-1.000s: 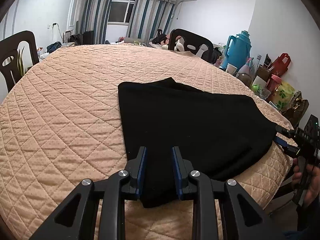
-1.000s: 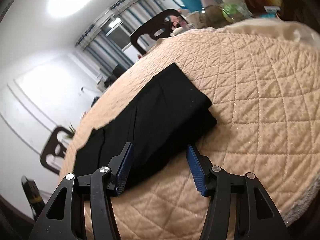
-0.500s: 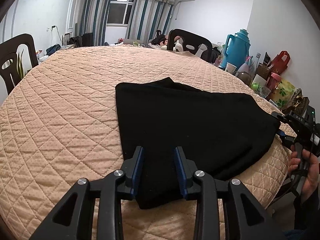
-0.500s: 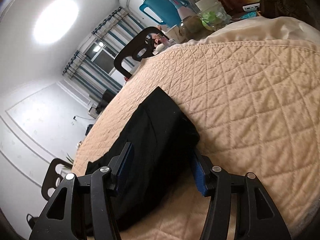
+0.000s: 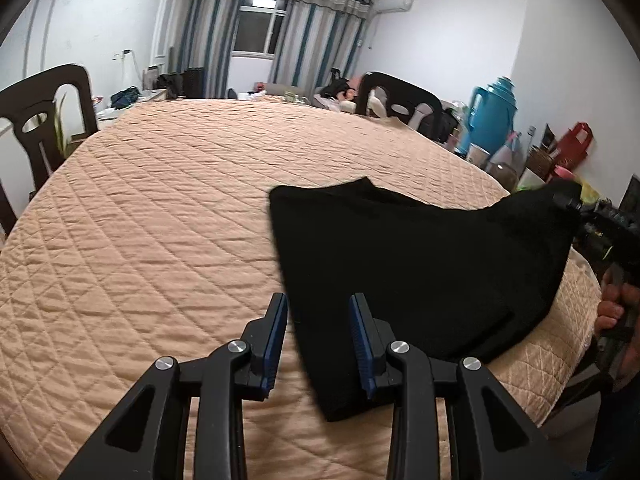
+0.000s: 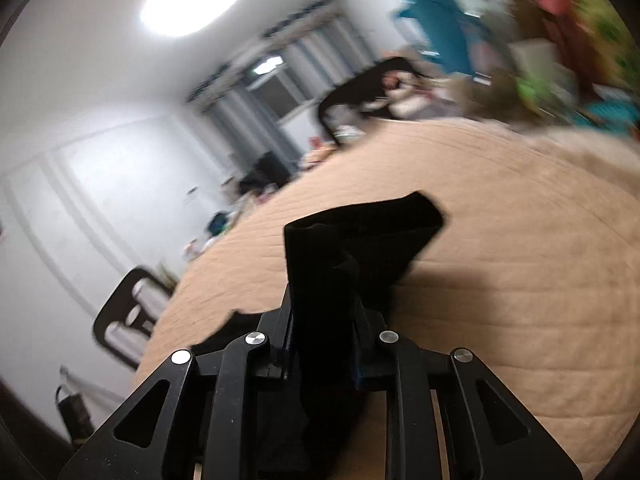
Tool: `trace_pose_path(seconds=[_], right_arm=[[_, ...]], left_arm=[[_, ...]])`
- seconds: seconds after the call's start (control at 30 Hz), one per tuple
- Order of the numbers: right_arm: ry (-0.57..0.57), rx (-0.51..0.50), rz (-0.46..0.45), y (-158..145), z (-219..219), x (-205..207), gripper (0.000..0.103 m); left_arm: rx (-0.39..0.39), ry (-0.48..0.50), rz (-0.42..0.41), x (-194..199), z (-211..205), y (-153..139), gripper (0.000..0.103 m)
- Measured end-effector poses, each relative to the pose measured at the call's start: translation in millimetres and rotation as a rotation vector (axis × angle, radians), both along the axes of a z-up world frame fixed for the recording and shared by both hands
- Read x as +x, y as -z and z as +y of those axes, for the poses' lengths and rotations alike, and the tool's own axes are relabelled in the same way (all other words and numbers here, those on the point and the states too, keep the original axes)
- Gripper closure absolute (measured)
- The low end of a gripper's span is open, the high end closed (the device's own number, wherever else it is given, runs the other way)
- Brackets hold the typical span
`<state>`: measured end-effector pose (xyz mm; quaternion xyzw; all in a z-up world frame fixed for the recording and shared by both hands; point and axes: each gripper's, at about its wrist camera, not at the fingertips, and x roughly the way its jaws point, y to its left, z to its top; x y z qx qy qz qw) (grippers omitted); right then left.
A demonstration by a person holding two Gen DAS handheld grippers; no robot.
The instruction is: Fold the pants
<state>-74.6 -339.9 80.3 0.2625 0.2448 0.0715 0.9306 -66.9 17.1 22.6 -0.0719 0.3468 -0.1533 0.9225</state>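
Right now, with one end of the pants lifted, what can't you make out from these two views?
- Right tongs: the pads are hidden by the bunched pants, so how much cloth they hold is unclear, right wrist view.
- Shelf clutter, right wrist view: motion blur smears it.
- Pants: the layers can't be counted; black cloth shows no folds, left wrist view.
- Right tongs, left wrist view: mostly cut off by the frame edge.
- Left tongs: open, gripping nothing.

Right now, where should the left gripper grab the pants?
The near corner of the pants, approached from the near table edge. That corner lies flat on the quilt just ahead of the open left gripper; the right gripper already lifts the other end.
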Motion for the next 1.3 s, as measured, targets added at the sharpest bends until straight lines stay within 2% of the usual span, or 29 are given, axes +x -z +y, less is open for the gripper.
trace_pose_path(seconds=[0.13,0.27,0.37,0.47,0.57,0.77,0.87,0.97,1.03,1.1,1.17,1.2,1.3], right_arm=[[-0.174,-0.051,-0.064,-22,57,13,0.081],[-0.363,-0.126,-0.078,-21,127,24,0.081],[-0.516,-0.176,-0.036,1,173,31,0.082],[-0.654,-0.237,0.073,41,213,37,0.082],[-0.683,-0.289,0.107,58,226,38,0.082],[-0.687,-0.339,0.022,37,227,24,0.082],[-0.722,-0.375,0.065,60,241,23,0.082],[-0.735,-0.417,0.031,64,241,16,0.079],[-0.758,-0.409,0.031,62,241,14,0.067],[-0.777,-0.411,0.028,59,241,13,0.059],[-0.808,-0.406,0.003,51,242,5,0.058],[-0.824,-0.373,-0.024,44,235,0,0.058],[-0.776,-0.313,-0.093,29,211,-11,0.058]], left_arm=[[-0.010,-0.036,0.006,0,14,2,0.068],[-0.022,-0.066,0.009,-1,28,4,0.068],[-0.026,-0.081,0.018,-1,34,8,0.068],[-0.027,-0.091,0.028,-2,39,11,0.068],[-0.030,-0.101,0.034,-2,44,13,0.068],[-0.040,-0.116,0.026,-3,49,10,0.068],[-0.040,-0.116,0.023,-4,50,9,0.068],[-0.038,-0.118,0.026,-4,50,9,0.068],[-0.040,-0.118,0.024,-3,51,8,0.068],[-0.041,-0.119,0.018,-4,51,7,0.068],[-0.042,-0.118,0.011,-4,51,4,0.068],[-0.042,-0.117,0.004,-4,51,1,0.068],[-0.046,-0.101,-0.018,-2,47,-8,0.068]])
